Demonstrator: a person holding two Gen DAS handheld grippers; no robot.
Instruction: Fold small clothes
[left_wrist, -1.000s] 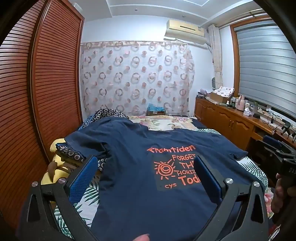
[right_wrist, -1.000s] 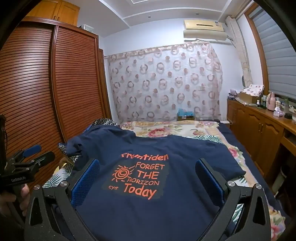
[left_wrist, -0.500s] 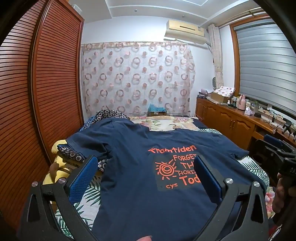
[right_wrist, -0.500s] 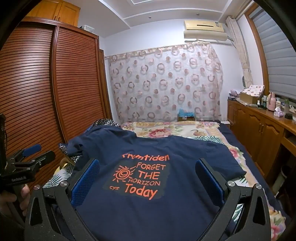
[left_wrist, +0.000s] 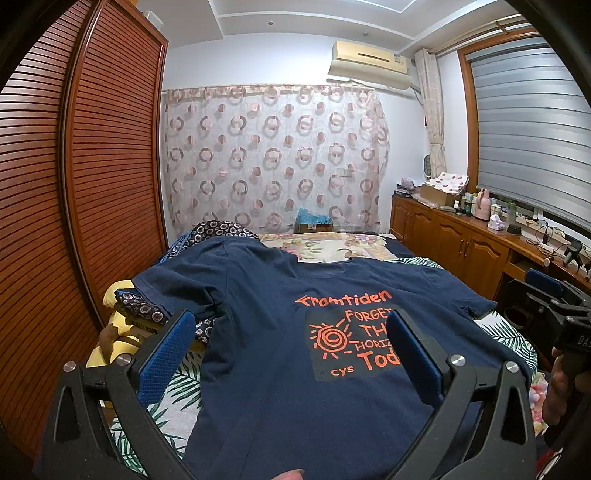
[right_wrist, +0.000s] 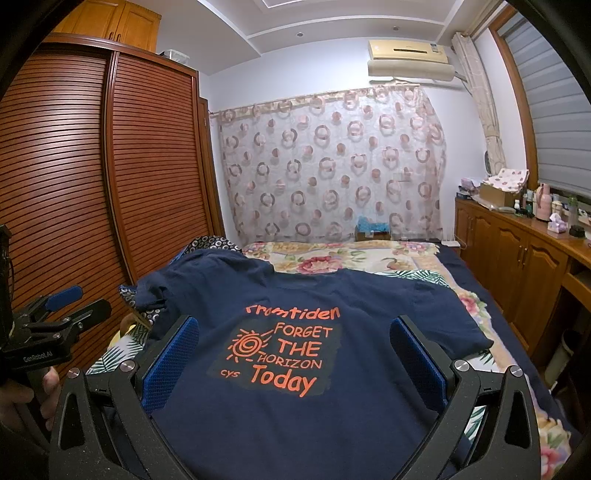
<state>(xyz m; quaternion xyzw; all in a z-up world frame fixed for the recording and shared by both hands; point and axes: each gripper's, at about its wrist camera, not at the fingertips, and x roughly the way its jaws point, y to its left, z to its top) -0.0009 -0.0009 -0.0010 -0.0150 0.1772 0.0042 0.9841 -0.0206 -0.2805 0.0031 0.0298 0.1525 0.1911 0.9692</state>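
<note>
A navy T-shirt (left_wrist: 258, 332) with orange print lies spread flat on the bed, print side up, collar toward the far end; it also shows in the right wrist view (right_wrist: 369, 317). My left gripper (left_wrist: 291, 354) is open and empty, held above the shirt's lower left part. My right gripper (right_wrist: 293, 363) is open and empty, held above the shirt's lower middle, the print between its fingers. Each gripper shows at the edge of the other's view: the right one (left_wrist: 554, 306), the left one (right_wrist: 55, 314).
The bed (right_wrist: 351, 258) has a floral cover. A stack of patterned and yellow bedding (left_wrist: 129, 314) lies at its left edge under the shirt's sleeve. A slatted wooden wardrobe (left_wrist: 92, 184) stands on the left, a wooden cabinet (left_wrist: 461, 240) with clutter on the right.
Both grippers have stayed open and nearly still; the views have shifted only slightly.
</note>
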